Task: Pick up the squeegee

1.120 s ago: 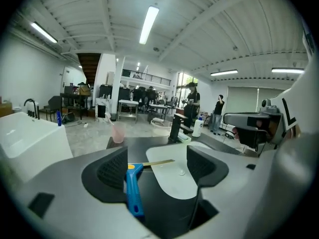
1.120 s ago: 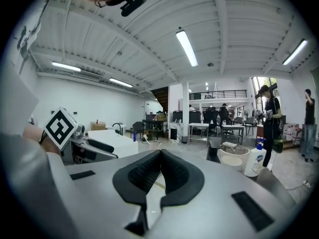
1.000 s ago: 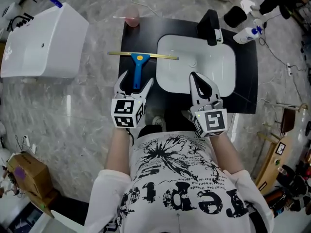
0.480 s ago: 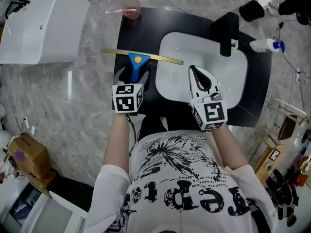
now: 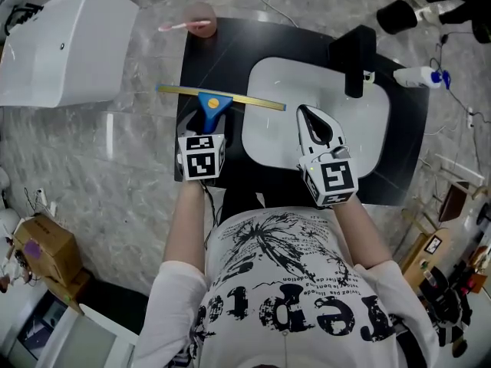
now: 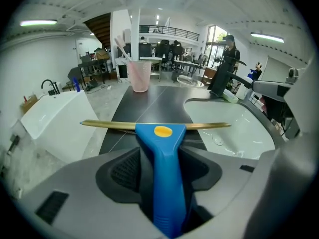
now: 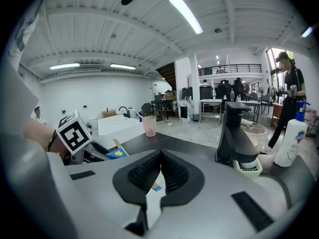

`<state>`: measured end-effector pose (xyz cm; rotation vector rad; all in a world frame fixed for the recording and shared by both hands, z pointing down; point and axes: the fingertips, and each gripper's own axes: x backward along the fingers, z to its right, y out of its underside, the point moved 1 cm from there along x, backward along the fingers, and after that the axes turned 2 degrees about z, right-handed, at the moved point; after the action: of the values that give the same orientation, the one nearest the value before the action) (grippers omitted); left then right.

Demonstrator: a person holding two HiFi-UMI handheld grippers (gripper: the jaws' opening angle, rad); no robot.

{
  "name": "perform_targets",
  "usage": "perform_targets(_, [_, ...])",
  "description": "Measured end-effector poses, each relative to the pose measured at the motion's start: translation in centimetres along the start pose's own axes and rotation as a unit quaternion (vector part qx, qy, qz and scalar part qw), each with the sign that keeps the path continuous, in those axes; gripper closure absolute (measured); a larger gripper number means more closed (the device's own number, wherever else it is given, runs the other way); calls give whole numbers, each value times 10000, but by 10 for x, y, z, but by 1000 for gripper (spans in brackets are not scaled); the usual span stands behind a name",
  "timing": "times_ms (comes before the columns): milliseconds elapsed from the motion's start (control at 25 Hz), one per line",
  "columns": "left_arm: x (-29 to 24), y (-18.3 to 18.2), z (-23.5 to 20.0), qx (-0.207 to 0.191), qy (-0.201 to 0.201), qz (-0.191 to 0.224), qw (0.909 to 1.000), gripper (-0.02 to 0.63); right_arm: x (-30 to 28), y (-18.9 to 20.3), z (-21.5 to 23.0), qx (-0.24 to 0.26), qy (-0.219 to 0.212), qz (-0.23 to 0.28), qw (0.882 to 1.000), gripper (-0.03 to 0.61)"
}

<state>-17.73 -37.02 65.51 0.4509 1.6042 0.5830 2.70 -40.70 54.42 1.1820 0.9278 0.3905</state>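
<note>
Since one second ago, both grippers are seen lowered and brought forward; the left gripper (image 6: 163,156), previously short of the handle's end with its jaws wide, is now set astride the handle. The squeegee (image 5: 213,102) itself is not shifted on the counter (image 5: 230,44).

Squeegee: a blue plastic handle is noted, widening into a triangular head marked with one round yellow spot. One long, thin, brass-coloured blade bar is fixed across the head. It lies flat on the black counter, left of the white basin (image 5: 268,129), handle toward the person. The blade's right end reaches over the basin's near-left rim.

Left gripper: its jaws are closing, with the handle between them. A thin dark slit is seen on each side of the handle, so no pressing of the pads is recorded.

Right gripper (image 7: 160,153): it is held above the basin, jaw tips brought together, nothing between them.

Count:
- one squeegee
- two grippers
- one basin
- one black faucet (image 5: 357,56)
- one pink cup (image 5: 201,15), with one stick-like item laid across it
- one white bottle (image 5: 418,75)
- one white tub (image 5: 69,41), left of the counter
</note>
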Motion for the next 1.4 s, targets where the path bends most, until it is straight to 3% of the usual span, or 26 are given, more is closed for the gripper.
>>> perform_targets(120, [1, 1, 3, -76, -24, 10, 10000, 431, 4, 0, -4, 1, 23, -5, 10000, 565])
perform_targets(440, [9, 4, 5, -20, -15, 79, 10000, 462, 23, -5, -15, 77, 181, 57, 9998, 565])
perform_targets(800, [69, -22, 13, -50, 66, 920, 9957, 466, 64, -27, -32, 158, 506, 409, 9978, 565])
perform_targets(1120, [164, -56, 32, -226, 388, 2029, 9782, 465, 125, -65, -59, 259, 814, 1003, 9913, 565])
perform_targets(1400, [253, -83, 49, -532, 680, 2967, 9511, 465, 182, -105, -84, 428, 1011, 1533, 9821, 565])
